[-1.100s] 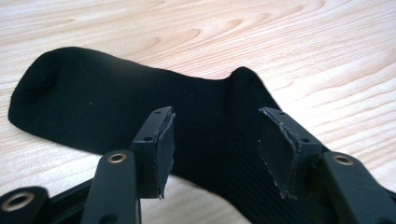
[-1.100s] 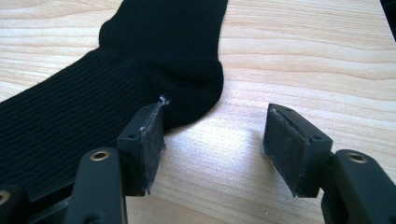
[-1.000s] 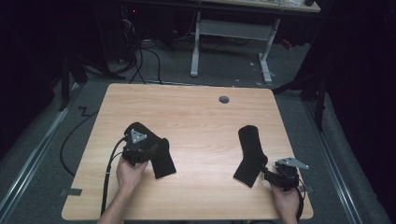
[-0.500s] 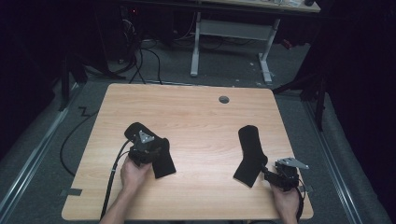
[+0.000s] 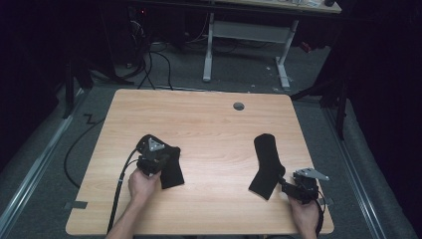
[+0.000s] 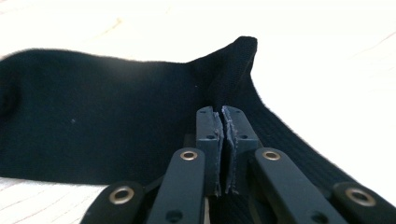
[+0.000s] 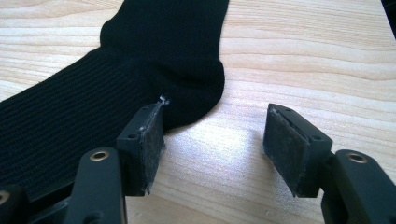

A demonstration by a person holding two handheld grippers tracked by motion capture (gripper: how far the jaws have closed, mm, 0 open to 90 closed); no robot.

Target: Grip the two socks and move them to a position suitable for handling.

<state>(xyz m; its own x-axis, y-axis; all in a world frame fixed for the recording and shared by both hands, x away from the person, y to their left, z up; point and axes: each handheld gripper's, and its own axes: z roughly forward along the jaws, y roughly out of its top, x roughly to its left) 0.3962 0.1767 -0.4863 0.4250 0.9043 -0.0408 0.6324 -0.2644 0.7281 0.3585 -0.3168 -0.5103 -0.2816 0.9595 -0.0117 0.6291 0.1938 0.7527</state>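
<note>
Two black socks lie on the wooden table (image 5: 199,114). The left sock (image 5: 172,174) sits crumpled under my left gripper (image 5: 160,162), which is shut on a raised fold of its fabric. In the left gripper view the jaws (image 6: 223,113) press together on the sock (image 6: 93,116), and the pinched edge stands up beyond the tips. The right sock (image 5: 266,162) lies bent on the right side. My right gripper (image 5: 284,185) is open at its lower end. In the right gripper view one jaw rests at the sock's (image 7: 154,46) edge, with bare wood between the fingertips (image 7: 215,128).
A round cable hole (image 5: 239,106) sits near the table's far edge. The left gripper's cable (image 5: 119,184) trails off the front edge. Beyond the table stand a white desk frame (image 5: 209,45) and floor cables (image 5: 149,59).
The left hand and gripper have shifted slightly to the right over the left sock. The right gripper and right sock have stayed put.
</note>
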